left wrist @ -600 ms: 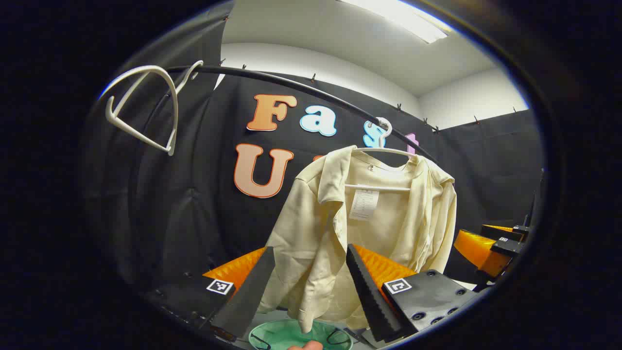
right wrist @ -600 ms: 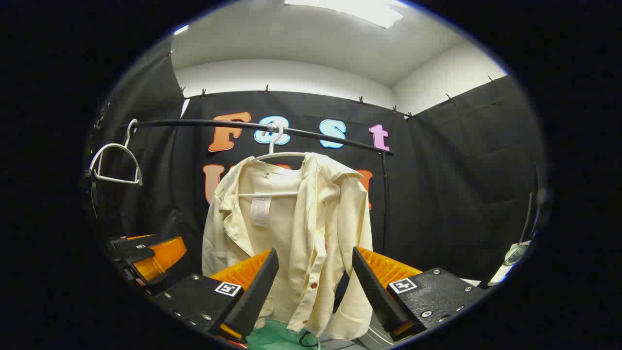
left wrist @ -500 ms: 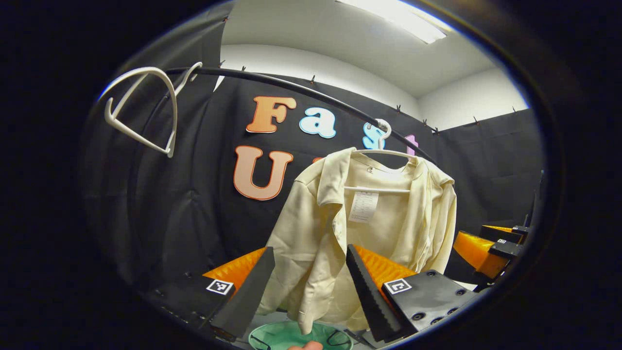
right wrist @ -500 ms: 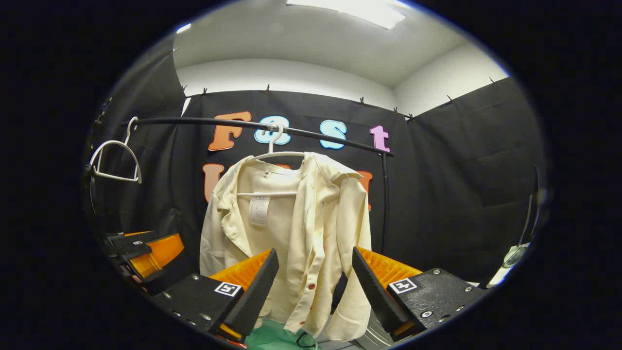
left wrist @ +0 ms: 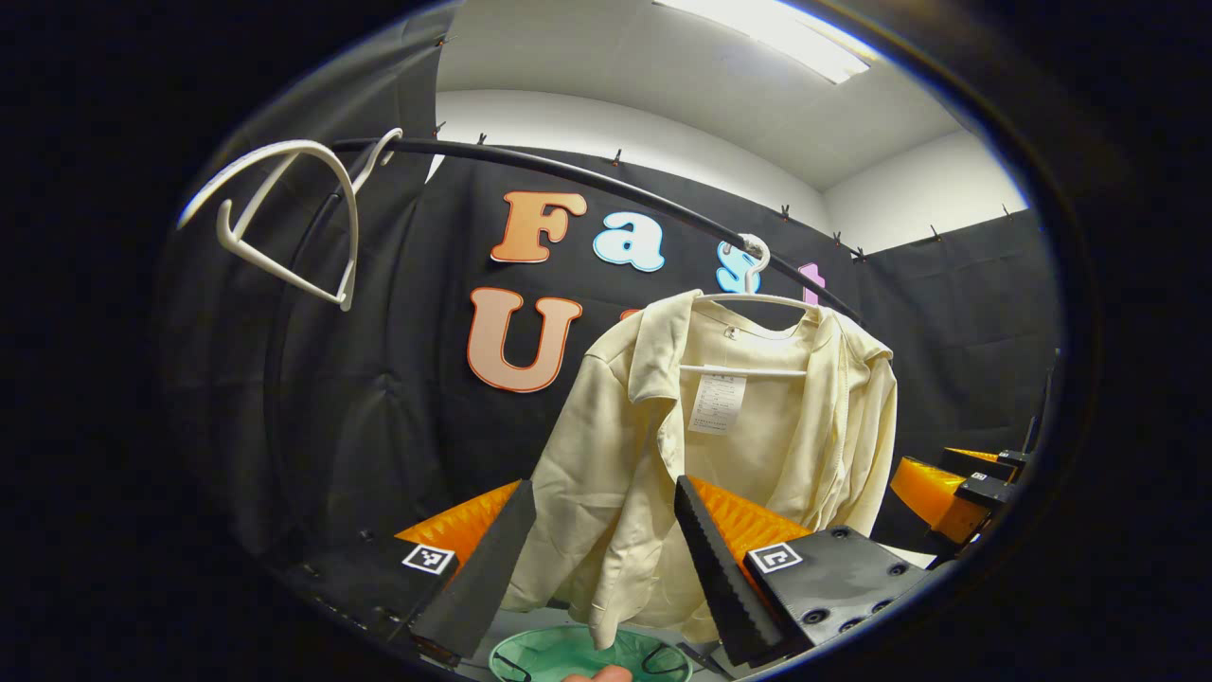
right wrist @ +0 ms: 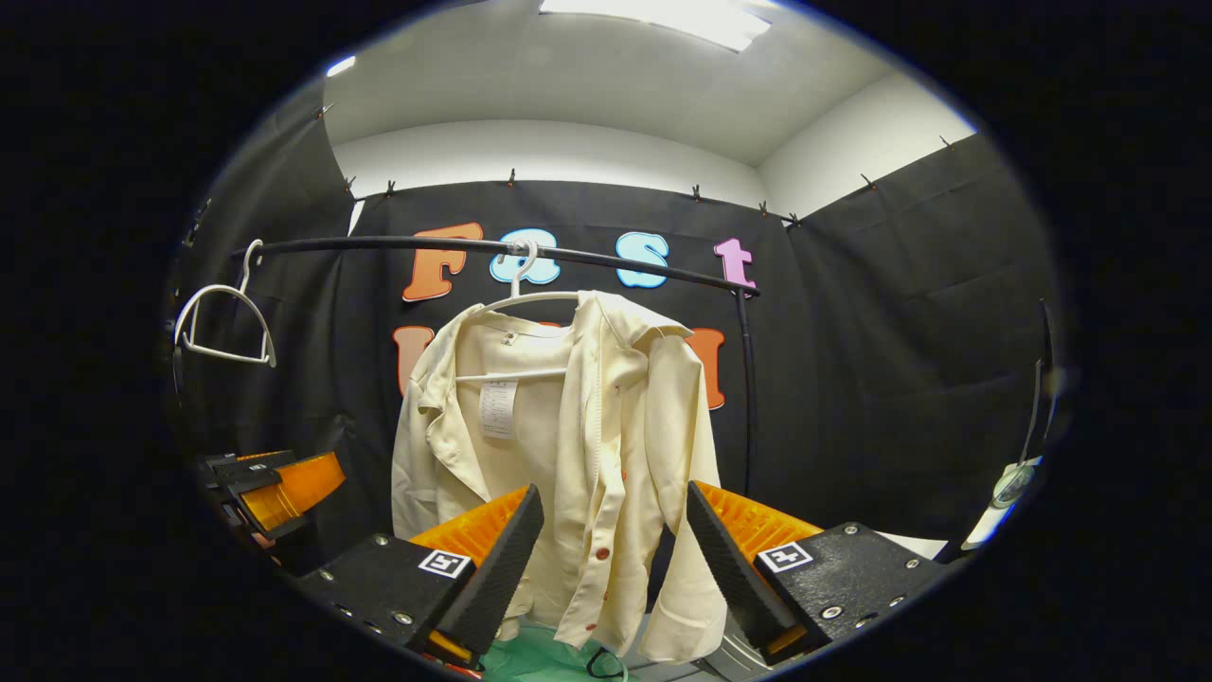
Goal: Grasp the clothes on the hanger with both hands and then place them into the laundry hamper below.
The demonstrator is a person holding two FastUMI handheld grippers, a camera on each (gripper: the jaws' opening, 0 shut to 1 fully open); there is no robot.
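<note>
Slight drift since half a second ago: in the right gripper view, cream shirt (right wrist: 568,445) now a touch higher and larger, more of its hem clear of the frame edge; in the left gripper view, rail (left wrist: 587,180) and spare hanger (left wrist: 284,218) shifted a little lower and to the right. Reads as both tools easing in on the garment, approach not finished, no grasp begun.

Left hand-held gripper (left wrist: 601,559): spread wide, nothing between the fingers, shirt hanging beyond them and apart. Right hand-held gripper (right wrist: 606,559): likewise released, front placket with its dark buttons framed in the gap but farther off, no contact. Each tool also seen at the edge of the other's view.

Shirt draped open on a white hanger (right wrist: 521,303) hooked over the black rail, care tag showing inside the back. Green laundry hamper (left wrist: 587,654) directly below, hem and one cuff dangling over it.

Hard to judge: hamper cut off at the bottom, only part of its rim and dark handles visible; depth between fingers and cloth unclear through the fisheye; pale sliver at the bottom of the left gripper view, probably a fingertip, too small to be sure.
</note>
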